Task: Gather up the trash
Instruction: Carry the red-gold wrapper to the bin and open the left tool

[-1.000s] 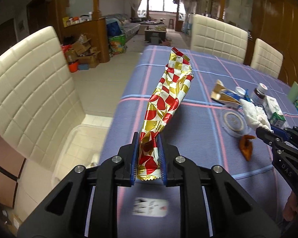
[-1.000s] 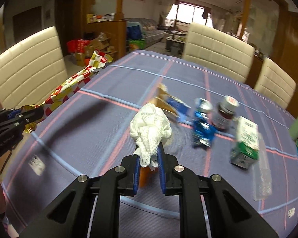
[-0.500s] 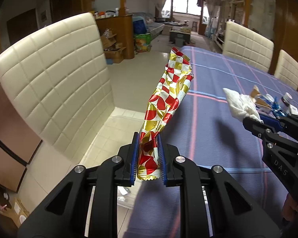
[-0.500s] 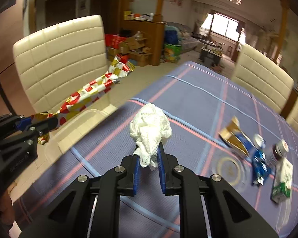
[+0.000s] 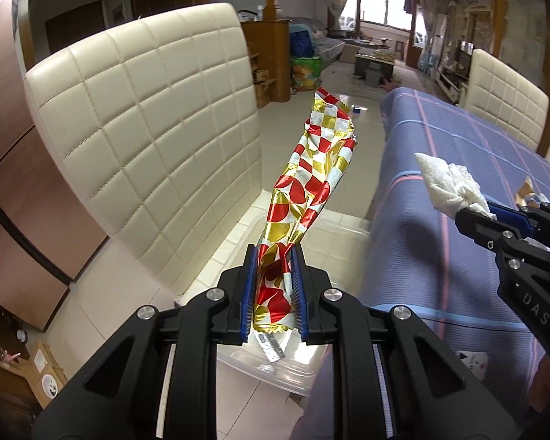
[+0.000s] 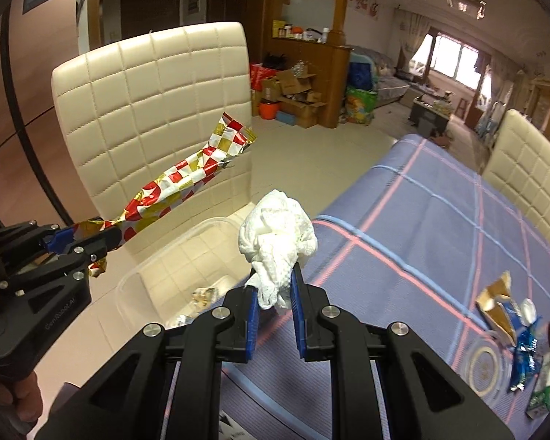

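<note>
Now both hands swung off tabletop [image 6: 440, 227] toward cream chair [image 5: 154, 139] since a second ago. Left gripper [image 5: 273, 289] fingers clamp lower end of red-gold foil wrapper [image 5: 304, 190], same grip as before; wrapper rises beyond fingertips, clear plastic bin [image 6: 172, 271] on floor now below them. Right gripper [image 6: 273, 315] fingers pinch crumpled white tissue [image 6: 277, 234], unchanged hold, bin edge just ahead-left of fingers. Remaining trash [image 6: 520, 333] lies far right on tabletop, earlier straight ahead.

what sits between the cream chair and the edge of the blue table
A clear plastic bin on the floor tiles, with a few scraps already inside. The right wrist view shows it best, between the cream chair and the blue table.
</note>
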`<state>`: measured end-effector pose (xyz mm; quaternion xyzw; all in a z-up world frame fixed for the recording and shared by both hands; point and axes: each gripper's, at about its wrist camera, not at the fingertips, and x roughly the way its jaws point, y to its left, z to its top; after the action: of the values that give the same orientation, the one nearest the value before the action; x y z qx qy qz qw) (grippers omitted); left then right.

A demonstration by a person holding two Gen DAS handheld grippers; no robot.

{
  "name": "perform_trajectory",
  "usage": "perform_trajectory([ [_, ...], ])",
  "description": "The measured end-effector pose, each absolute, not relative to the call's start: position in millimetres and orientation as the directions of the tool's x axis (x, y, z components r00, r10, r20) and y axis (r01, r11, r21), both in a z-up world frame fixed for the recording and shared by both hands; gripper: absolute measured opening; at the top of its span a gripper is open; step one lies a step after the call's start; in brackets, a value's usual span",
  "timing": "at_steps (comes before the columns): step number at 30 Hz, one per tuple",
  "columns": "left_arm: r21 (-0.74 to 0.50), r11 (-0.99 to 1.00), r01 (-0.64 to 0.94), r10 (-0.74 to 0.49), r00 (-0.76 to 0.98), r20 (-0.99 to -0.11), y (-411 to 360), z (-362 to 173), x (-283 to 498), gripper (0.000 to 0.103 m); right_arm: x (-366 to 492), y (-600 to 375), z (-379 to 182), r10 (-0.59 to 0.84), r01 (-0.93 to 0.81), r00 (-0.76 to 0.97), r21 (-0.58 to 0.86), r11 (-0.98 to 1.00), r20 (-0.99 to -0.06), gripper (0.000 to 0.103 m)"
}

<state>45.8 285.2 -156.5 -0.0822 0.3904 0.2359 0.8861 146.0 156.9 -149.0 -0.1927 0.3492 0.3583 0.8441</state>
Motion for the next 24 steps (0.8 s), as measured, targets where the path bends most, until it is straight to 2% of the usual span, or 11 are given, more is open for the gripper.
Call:
perform_trajectory([
  [18, 0.048, 0.853, -0.52, 0.366, 0.53, -0.765, 304, -176, 56, 0.02, 155, 172, -165, 0.479, -0.763, 0.453, -0.049, 0.645, -0.752, 0.016],
  [20, 0.03, 0.857, -0.515, 0.346, 0.531, -0.774, 306, -177, 58, 0.023, 155, 173, -167, 0.477, -0.763, 0.45, -0.047, 0.645, -0.755, 0.016],
  [24, 0.044, 0.842, -0.538, 0.371, 0.518, -0.771, 310, -177, 60, 0.023, 156, 174, -168, 0.477, -0.763, 0.449, -0.047, 0.645, -0.755, 0.016],
])
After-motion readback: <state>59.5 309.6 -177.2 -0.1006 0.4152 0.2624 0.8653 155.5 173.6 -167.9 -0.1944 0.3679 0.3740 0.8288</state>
